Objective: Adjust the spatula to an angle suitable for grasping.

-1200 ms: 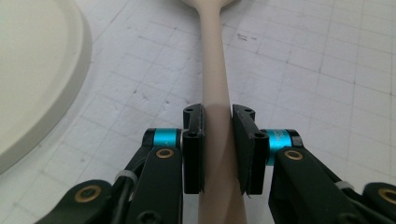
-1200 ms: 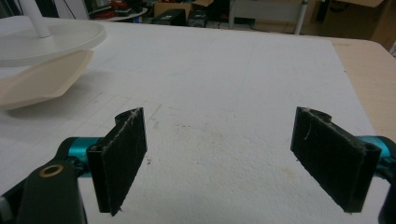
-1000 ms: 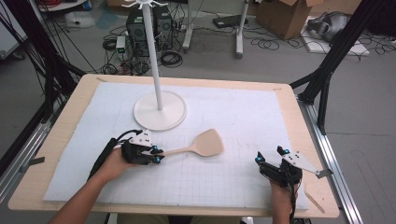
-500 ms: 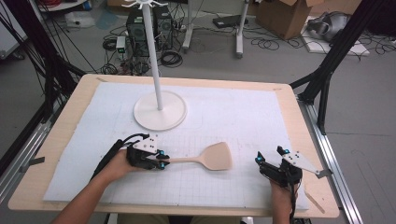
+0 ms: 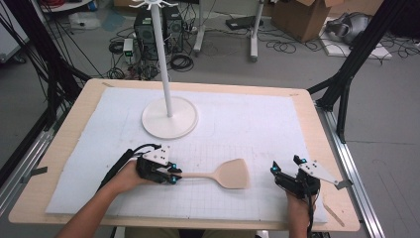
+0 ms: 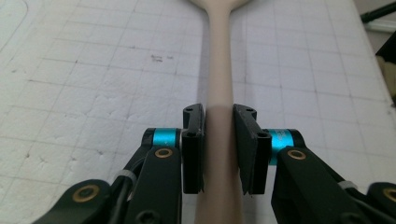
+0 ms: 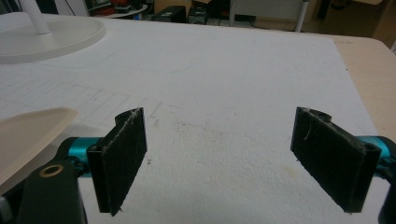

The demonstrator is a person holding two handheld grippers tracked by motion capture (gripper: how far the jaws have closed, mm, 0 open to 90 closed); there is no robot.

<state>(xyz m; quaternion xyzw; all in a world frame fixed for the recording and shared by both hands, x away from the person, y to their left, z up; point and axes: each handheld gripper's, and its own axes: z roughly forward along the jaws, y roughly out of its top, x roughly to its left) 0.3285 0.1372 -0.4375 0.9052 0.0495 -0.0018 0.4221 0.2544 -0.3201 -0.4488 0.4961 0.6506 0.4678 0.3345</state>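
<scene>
1. Beige spatula point(image 5: 218, 174) lay low in the frame's centre, flat on the foam mat point(image 5: 257, 124), its handle pinched by the left gripper point(image 5: 174, 175).
2. White stand point(image 5: 169, 116) stood upper left of centre, well apart from the spatula; lifting and hanging probably remained.
3. Right gripper point(image 5: 274, 171), lower right, sat spread and empty.

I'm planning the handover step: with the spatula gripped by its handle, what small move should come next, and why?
Probably lift the spatula slightly off the mat. The left hand-held gripper is shut on its handle, while the right hand-held gripper waits open beside the blade.
</scene>
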